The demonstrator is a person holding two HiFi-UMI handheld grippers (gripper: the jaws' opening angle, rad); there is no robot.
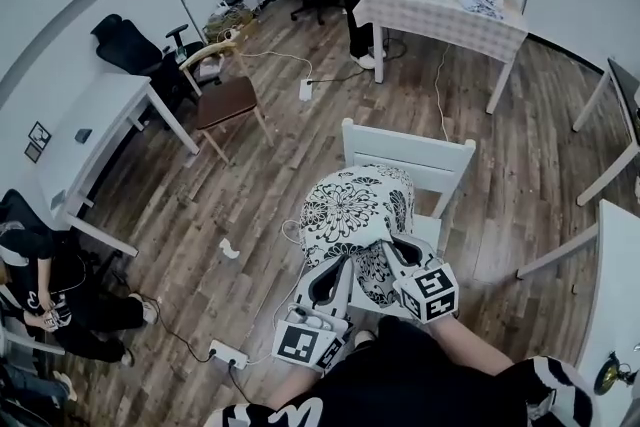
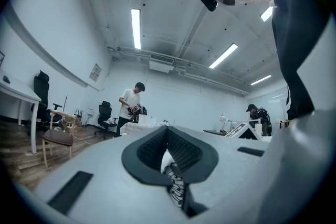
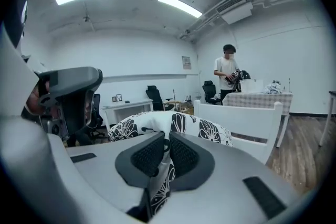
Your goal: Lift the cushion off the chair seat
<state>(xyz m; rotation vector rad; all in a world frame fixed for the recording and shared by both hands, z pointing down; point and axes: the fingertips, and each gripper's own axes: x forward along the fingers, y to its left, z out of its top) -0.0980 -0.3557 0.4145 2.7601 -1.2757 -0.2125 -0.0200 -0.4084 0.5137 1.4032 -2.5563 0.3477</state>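
Above the front edge of the white chair [image 1: 405, 150] seat, the black-and-white flowered cushion [image 1: 355, 210] is held up by two grippers. Its long axis runs from the front edge of the seat toward the chair back. The near end points at the person and the far end points at the back rail. The middle of the cushion bulges upward between these ends. Whether the far end touches the seat cannot be told; a bare strip of seat shows at the right edge.

The left gripper [image 1: 340, 265] takes the near end at its left corner. In the left gripper view, its fingers [image 2: 149, 152] are clamped together on a fold of the patterned cover.

The right gripper [image 1: 395, 245] takes the same end at its right corner, just beside the left gripper. In the right gripper view, its fingers [image 3: 147, 157] are clenched on the cover, which hangs in a pleat below them. The cushion body rises beyond the fingertips, with the chair back behind it.

The chair stands on a wooden floor [image 1: 260, 205].
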